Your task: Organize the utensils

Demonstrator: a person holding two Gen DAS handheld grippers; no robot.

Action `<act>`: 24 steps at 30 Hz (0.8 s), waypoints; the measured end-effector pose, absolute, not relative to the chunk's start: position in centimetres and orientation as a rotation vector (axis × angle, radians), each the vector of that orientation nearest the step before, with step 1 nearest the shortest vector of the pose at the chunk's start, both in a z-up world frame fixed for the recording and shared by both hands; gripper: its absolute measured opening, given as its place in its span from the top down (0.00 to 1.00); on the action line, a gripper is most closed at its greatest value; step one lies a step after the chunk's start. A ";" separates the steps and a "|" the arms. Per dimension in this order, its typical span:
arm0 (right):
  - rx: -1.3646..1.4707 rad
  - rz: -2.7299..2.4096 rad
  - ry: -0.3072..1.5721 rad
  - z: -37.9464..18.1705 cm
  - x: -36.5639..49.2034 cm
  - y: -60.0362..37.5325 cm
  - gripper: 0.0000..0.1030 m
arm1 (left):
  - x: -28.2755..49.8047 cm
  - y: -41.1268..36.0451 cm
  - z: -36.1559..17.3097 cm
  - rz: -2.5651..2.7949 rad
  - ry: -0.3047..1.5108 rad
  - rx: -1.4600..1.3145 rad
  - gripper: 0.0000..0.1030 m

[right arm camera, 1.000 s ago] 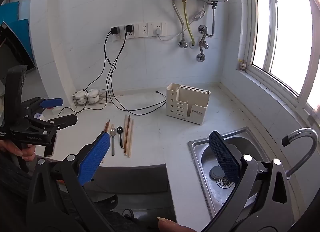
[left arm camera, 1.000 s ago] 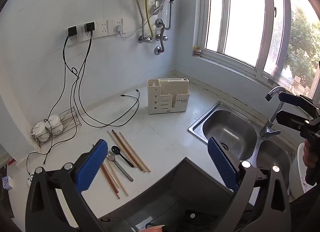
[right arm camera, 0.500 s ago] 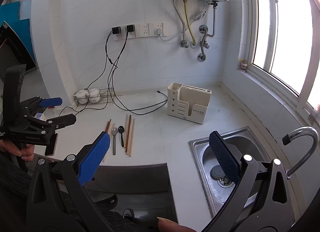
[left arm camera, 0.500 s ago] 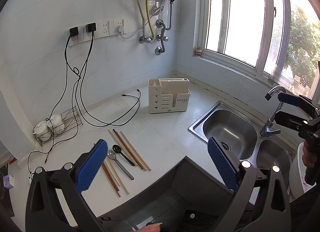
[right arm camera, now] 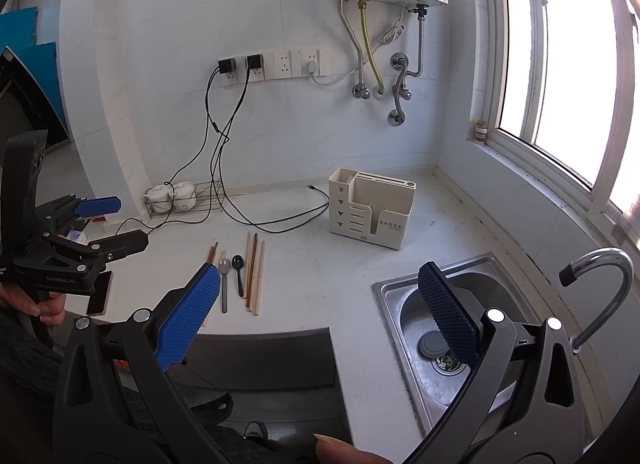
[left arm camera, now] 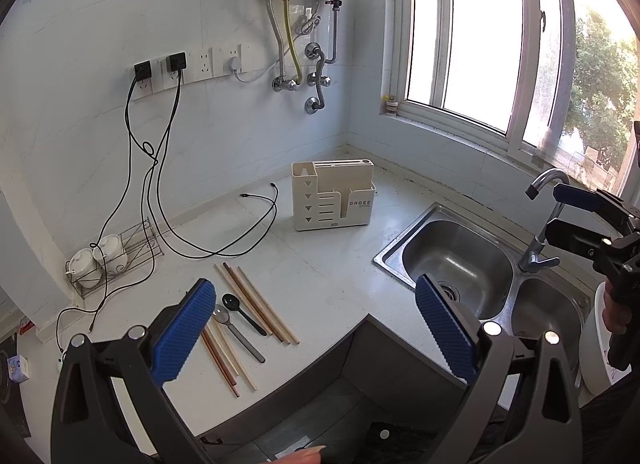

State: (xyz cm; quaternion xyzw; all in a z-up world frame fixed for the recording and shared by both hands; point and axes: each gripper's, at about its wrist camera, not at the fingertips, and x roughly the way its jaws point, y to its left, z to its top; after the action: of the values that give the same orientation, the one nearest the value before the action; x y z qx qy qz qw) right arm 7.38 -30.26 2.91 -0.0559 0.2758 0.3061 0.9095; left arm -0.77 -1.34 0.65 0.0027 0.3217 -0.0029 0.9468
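Hovering above the countertop [left arm camera: 320, 264], the left gripper [left arm camera: 316, 328] is seen with its blue pads spread wide and nothing held between them. The right gripper [right arm camera: 320, 312] is likewise carried fully spread and empty, above the counter edge beside the steel sink [right arm camera: 404, 292]. On the white counter the utensils are laid out in a loose row: a silver spoon [right arm camera: 224, 280] and a black spoon [right arm camera: 238, 270] side by side, flanked by chopsticks [right arm camera: 256, 268], 3 to their right and what looks like 3 more to their left, partly hidden behind a pad. Well apart from them, toward the back corner, the cream utensil holder [right arm camera: 370, 212] is stood upright, and its compartments appear empty, though the angle is poor. Black cables [left arm camera: 224, 240] are trailed across the counter between the row and the holder.
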 end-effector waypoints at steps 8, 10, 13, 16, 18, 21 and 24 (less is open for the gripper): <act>-0.113 0.637 0.574 3.0 7.5 -30.3 0.08 | -0.9 -1.3 0.6 0.003 0.657 0.002 0.05; -0.115 0.639 0.573 3.0 7.5 -30.3 0.08 | -1.0 -1.3 0.6 0.005 0.656 0.003 0.05; -0.113 0.640 0.573 3.0 7.5 -30.3 0.08 | -1.0 -1.3 0.6 0.005 0.655 0.002 0.05; -0.114 0.642 0.572 3.0 7.5 -30.3 0.08 | -1.0 -1.2 0.6 0.004 0.655 0.003 0.05; -0.116 0.640 0.572 3.1 7.5 -30.4 0.08 | -1.0 -1.2 0.6 0.004 0.655 0.002 0.05; -0.115 0.641 0.571 3.0 7.5 -30.4 0.08 | -1.0 -1.1 0.7 0.007 0.655 -0.001 0.05; -0.118 0.641 0.570 3.1 7.4 -30.3 0.08 | -1.0 -1.1 0.8 0.010 0.655 -0.005 0.05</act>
State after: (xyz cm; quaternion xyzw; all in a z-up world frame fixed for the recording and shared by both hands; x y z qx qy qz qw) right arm 7.41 -30.35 3.08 -0.0572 0.2763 0.3106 0.9077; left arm -1.00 -1.05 0.77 -0.0026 0.3219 0.0051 0.9468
